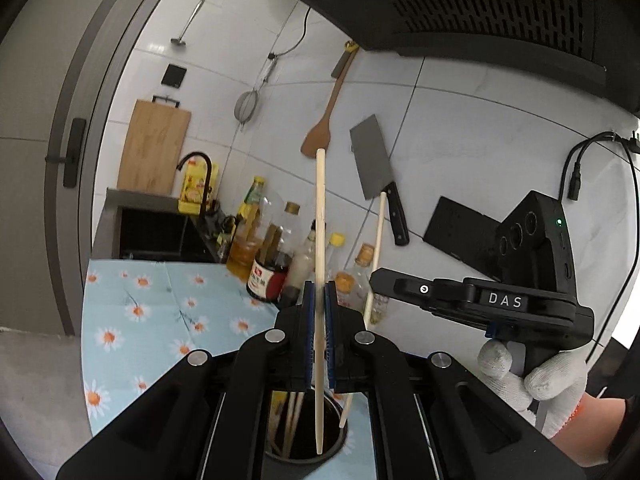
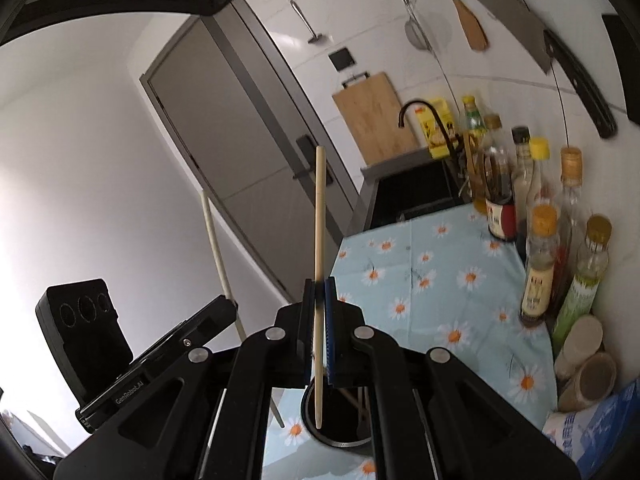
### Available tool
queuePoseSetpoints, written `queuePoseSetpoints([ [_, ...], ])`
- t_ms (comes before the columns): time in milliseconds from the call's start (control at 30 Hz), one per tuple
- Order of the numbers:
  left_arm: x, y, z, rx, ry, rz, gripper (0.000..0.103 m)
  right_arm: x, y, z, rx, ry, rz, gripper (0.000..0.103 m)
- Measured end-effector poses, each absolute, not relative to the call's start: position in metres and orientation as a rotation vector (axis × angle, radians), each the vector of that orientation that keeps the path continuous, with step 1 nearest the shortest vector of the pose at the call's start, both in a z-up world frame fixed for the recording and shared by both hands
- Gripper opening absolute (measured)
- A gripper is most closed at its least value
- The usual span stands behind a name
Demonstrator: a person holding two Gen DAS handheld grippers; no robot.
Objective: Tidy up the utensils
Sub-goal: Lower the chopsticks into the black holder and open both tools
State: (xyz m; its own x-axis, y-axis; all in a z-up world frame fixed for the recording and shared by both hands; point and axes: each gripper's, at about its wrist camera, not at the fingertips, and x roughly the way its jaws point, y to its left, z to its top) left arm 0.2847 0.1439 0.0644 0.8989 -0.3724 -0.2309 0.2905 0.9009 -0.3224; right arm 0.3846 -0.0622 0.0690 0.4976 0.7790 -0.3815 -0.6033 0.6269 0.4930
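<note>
My left gripper is shut on a pale wooden chopstick that stands nearly upright, its lower tip hanging over the mouth of a dark round utensil holder with several chopsticks inside. My right gripper is shut on a second chopstick, also upright, with its tip above the same holder. In the left wrist view the right gripper's body sits to the right in a white-gloved hand, carrying its chopstick. In the right wrist view the left gripper's body is at the left with its chopstick.
The counter wears a light blue daisy-print cloth. Several oil and sauce bottles line the tiled wall, with jars and a blue bag near the corner. A cleaver, wooden spatula, strainer and cutting board hang by the sink.
</note>
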Motion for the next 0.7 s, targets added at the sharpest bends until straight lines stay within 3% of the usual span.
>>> queuePoseSetpoints([
  [700,0.304,0.141,0.013,-0.233,0.288,-0.302,0.004,0.393,-0.048,0.017,0.232,0.592,0.766,0.006],
])
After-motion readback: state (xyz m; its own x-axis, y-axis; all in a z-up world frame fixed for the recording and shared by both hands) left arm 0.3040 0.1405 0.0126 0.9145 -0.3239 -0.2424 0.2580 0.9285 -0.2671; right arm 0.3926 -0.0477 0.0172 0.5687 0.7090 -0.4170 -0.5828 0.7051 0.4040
